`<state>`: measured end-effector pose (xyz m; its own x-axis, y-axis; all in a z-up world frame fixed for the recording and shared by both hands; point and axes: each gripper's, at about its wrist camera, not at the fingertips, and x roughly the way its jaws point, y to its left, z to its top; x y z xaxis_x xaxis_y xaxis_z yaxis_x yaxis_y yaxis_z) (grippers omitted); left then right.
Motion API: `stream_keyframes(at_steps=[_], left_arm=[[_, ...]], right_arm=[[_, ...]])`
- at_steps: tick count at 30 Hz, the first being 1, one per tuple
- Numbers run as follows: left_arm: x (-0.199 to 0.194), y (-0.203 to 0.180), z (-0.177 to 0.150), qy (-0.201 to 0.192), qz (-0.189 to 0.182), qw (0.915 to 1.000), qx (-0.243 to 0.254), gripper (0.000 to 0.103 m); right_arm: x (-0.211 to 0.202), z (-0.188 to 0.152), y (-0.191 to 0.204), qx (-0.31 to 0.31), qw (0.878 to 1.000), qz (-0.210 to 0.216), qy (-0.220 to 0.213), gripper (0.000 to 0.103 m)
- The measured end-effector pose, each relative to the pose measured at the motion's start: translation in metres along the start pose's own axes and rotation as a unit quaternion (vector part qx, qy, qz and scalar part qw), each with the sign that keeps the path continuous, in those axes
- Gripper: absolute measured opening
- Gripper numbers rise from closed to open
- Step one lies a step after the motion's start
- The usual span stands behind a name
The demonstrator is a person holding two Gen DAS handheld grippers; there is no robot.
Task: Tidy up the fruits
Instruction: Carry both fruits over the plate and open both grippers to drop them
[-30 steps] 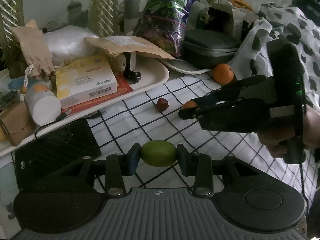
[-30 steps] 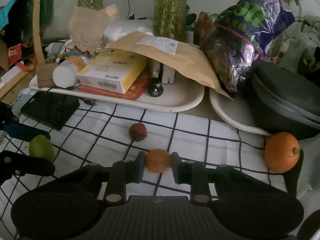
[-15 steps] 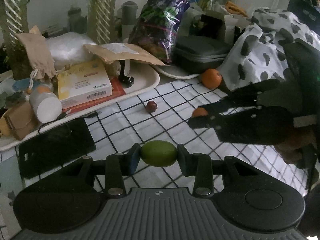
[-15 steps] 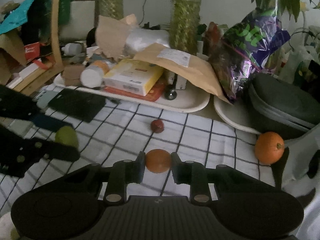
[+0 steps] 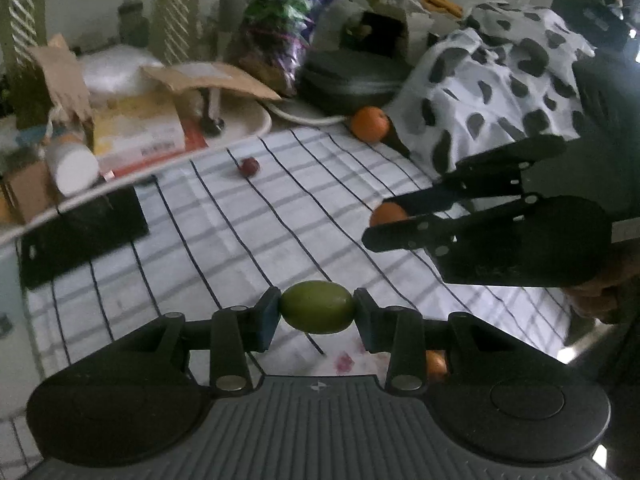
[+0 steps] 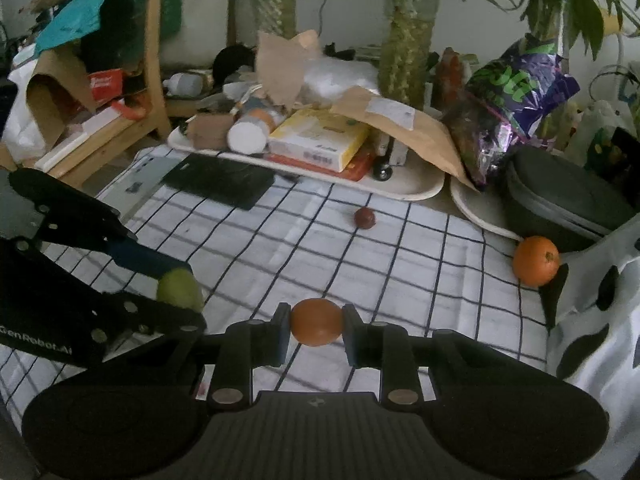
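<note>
Both grippers are loaded and up off the cloth: the left gripper (image 5: 316, 308) has its two fingers pressed in on a green fruit (image 5: 317, 307), one pad on each end, and the fruit sits squarely between the tips. The right gripper (image 6: 316, 322) is clamped the same way on a small orange fruit (image 6: 316, 321), pinched from both sides with nothing of it hidden but the ends. Seen from the left wrist, the right gripper (image 5: 386, 220) reaches in from the right, well ahead of the left fingers, with the small orange fruit (image 5: 386, 214) peeking out at its tips. Below both lies the checked tablecloth (image 6: 400, 264). Straight ahead of the right fingers, well apart from them, a small dark red fruit (image 6: 364, 217) rests on the cloth; ahead and off to the right sits a larger orange (image 6: 536, 261), up against a spotted black-and-white cloth (image 5: 500, 80). Beyond the red fruit, a white tray (image 6: 416, 190) carries a yellow box (image 6: 320, 140) and other clutter.
</note>
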<state>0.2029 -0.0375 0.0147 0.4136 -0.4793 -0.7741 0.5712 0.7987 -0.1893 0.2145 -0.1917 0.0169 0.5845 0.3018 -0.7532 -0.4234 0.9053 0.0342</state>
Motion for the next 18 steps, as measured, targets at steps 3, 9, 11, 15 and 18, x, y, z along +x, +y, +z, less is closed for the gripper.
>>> stream_keyframes(at_steps=[3, 9, 11, 15, 18], left_arm=[[0.000, -0.002, -0.008, 0.015, -0.011, 0.9997, -0.018, 0.038], [0.007, 0.000, -0.022, 0.047, -0.025, 0.9966, -0.063, 0.038], [0.007, 0.001, -0.024, 0.046, -0.029, 0.9955, -0.077, 0.038], [0.006, 0.005, -0.026, 0.047, -0.042, 0.9917, -0.112, 0.050], [0.001, 0.003, -0.027, 0.035, -0.034, 0.9918, -0.118, 0.062]], right_arm=[[-0.010, -0.006, 0.006, 0.000, 1.000, 0.004, 0.000, 0.028], [-0.023, -0.016, 0.013, 0.004, 1.000, 0.007, 0.005, 0.028], [-0.026, -0.020, 0.015, 0.007, 1.000, 0.005, 0.011, 0.028], [-0.031, -0.030, 0.014, 0.020, 1.000, 0.007, 0.023, 0.028], [-0.035, -0.035, 0.013, 0.034, 0.999, 0.011, 0.031, 0.028]])
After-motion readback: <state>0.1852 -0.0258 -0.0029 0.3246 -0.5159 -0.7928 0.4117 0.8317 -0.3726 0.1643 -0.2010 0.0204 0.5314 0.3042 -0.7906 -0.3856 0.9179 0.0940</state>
